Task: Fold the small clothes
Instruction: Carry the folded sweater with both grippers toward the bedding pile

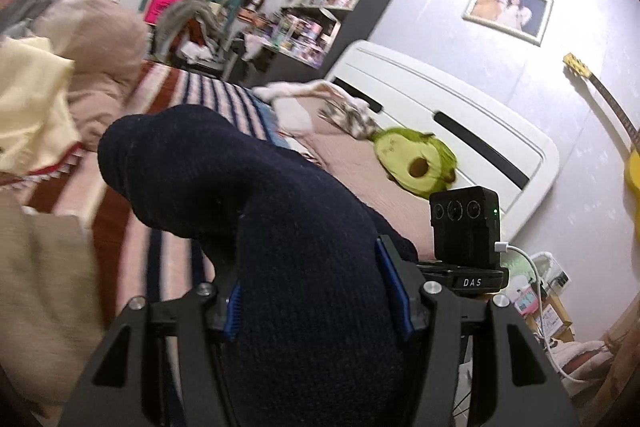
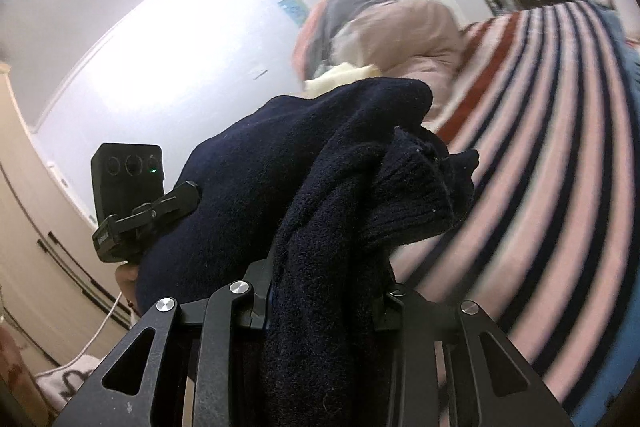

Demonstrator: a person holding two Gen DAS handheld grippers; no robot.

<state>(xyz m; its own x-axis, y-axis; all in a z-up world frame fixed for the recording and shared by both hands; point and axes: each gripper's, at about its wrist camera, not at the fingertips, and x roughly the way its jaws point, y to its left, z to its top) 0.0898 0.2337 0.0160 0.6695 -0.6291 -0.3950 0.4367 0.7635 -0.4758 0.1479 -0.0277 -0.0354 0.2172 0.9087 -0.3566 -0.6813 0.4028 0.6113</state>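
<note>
Both grippers pinched one navy knit garment (image 1: 248, 195), held clear above the striped blanket (image 2: 540, 147). Nearest, the left gripper (image 1: 316, 291) clamped a thick rolled fold running forward and left from its jaws; the right gripper (image 2: 324, 291) squeezed a bunched ribbed edge (image 2: 416, 183). Only the left view showed the far avocado plush (image 1: 412, 163) and headboard (image 1: 440, 115).

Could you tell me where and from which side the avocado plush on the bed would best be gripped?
Probably the narrower, upper end of the avocado plush, approached from above. It lies flat on the pink bedcover, pit side up, so its soft, exposed edge should pinch more easily than its broad body.
</note>
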